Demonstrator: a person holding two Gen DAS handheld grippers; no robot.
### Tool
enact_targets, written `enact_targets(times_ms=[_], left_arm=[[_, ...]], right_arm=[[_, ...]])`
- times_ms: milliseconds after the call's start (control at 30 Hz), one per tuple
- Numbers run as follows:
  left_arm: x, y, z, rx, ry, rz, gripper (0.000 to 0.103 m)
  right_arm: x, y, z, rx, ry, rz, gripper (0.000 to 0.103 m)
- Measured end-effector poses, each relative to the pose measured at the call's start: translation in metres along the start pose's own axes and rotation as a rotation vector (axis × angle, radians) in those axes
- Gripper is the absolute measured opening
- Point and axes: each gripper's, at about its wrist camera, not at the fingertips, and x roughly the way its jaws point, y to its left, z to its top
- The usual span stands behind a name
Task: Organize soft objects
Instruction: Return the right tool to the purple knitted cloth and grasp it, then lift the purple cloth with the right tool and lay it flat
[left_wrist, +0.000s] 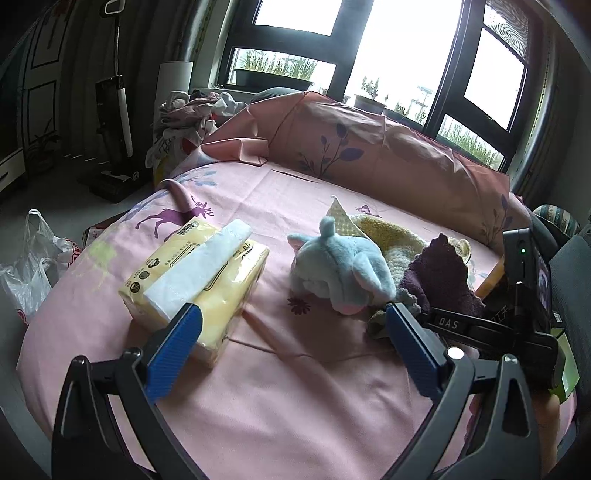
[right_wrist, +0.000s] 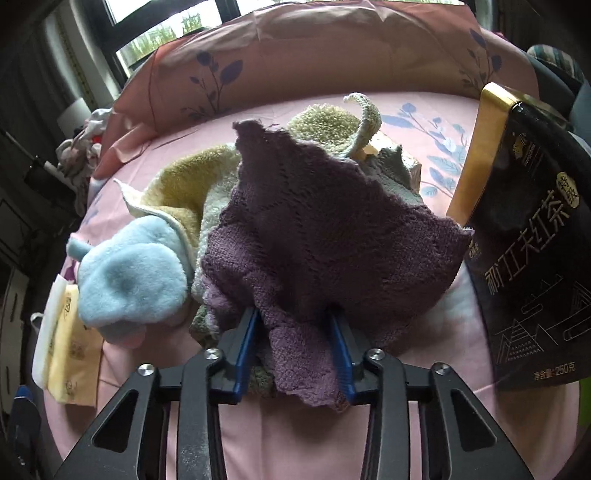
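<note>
On the pink bedsheet (left_wrist: 280, 373) lies a heap of soft things. A purple knit cloth (right_wrist: 325, 229) tops it, over a yellow towel (right_wrist: 173, 184) and a grey cloth (right_wrist: 399, 173). My right gripper (right_wrist: 293, 328) is shut on the purple cloth's near edge, which bunches between the blue pads. A light blue plush toy (left_wrist: 340, 266) lies left of the heap. My left gripper (left_wrist: 291, 317) hovers open above the sheet, nothing between its fingers, with a yellow tissue pack (left_wrist: 195, 280) at its left finger. The purple cloth (left_wrist: 443, 273) shows past its right finger.
A black and gold tea box (right_wrist: 528, 258) stands upright just right of the heap. A long pink pillow (left_wrist: 369, 144) lines the bed's far side below the window. Left of the bed are a clothes pile (left_wrist: 188, 114), a plastic bag (left_wrist: 33, 266) and an upright vacuum (left_wrist: 114, 122).
</note>
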Motion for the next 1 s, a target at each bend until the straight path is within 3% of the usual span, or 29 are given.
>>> enact_targets(times_ms=[67, 100, 233, 367, 533, 767, 867, 1000], left_arm=[[0.001, 0.001, 0.0, -0.008, 0.004, -0.001, 0.099], [0.002, 0.002, -0.001, -0.017, 0.012, -0.009, 0.099], [0.002, 0.006, -0.002, -0.049, 0.036, -0.04, 0.099], [0.003, 0.011, -0.001, -0.074, 0.041, -0.044, 0.099], [0.007, 0.018, 0.0, -0.125, 0.076, -0.064, 0.099], [0.005, 0.027, 0.003, -0.204, 0.093, -0.142, 0.099], [0.006, 0.032, 0.003, -0.226, 0.103, -0.138, 0.099], [0.008, 0.038, 0.003, -0.262, 0.131, -0.16, 0.099]], right_arm=[[-0.008, -0.004, 0.001, -0.005, -0.019, 0.024, 0.01], [-0.015, -0.006, 0.002, -0.002, -0.028, 0.04, 0.009], [-0.051, -0.015, 0.001, 0.019, -0.088, 0.094, 0.009], [-0.086, -0.031, -0.002, 0.075, -0.102, 0.268, 0.009], [-0.126, -0.04, -0.015, 0.08, -0.148, 0.367, 0.009], [-0.154, -0.019, -0.026, 0.019, -0.169, 0.511, 0.009], [-0.145, -0.009, -0.036, -0.012, -0.126, 0.519, 0.009], [-0.106, 0.0, -0.051, -0.044, 0.041, 0.433, 0.009]])
